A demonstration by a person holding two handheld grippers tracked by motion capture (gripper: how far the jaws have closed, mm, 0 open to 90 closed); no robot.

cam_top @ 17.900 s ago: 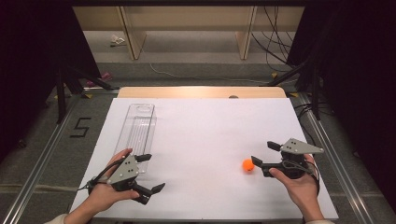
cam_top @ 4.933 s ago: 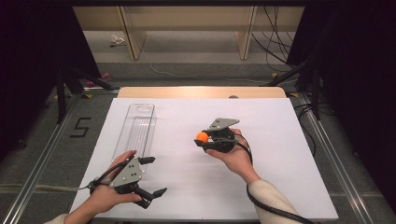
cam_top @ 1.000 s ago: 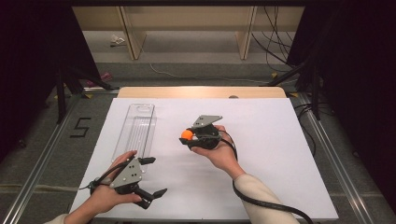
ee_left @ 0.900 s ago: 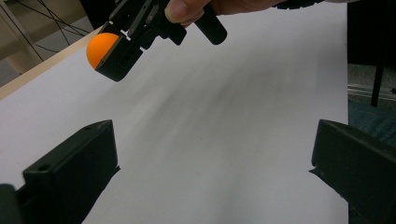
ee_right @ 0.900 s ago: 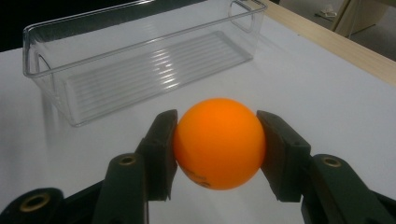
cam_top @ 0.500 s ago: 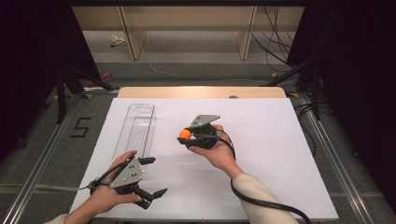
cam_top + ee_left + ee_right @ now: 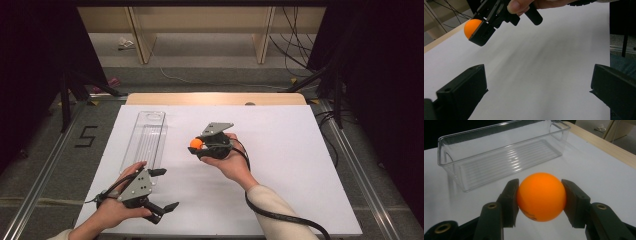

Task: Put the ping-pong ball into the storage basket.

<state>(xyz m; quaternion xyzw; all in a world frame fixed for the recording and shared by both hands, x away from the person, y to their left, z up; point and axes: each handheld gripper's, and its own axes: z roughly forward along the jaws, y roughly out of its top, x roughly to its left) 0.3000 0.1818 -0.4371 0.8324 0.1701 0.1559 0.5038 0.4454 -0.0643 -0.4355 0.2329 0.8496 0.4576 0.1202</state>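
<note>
From my high view, even overhead light falls on the white sheet [image 7: 300, 165], while the surroundings at both sides sink into black. Shadows under the hands are faint and soft. In my left gripper view the sheet shows smeared grey streaks and the near jaws are out of focus. In my right gripper view the ball [image 7: 541, 196] is sharp; the clear bin [image 7: 499, 152] carries bright glints on its ribs.
</note>
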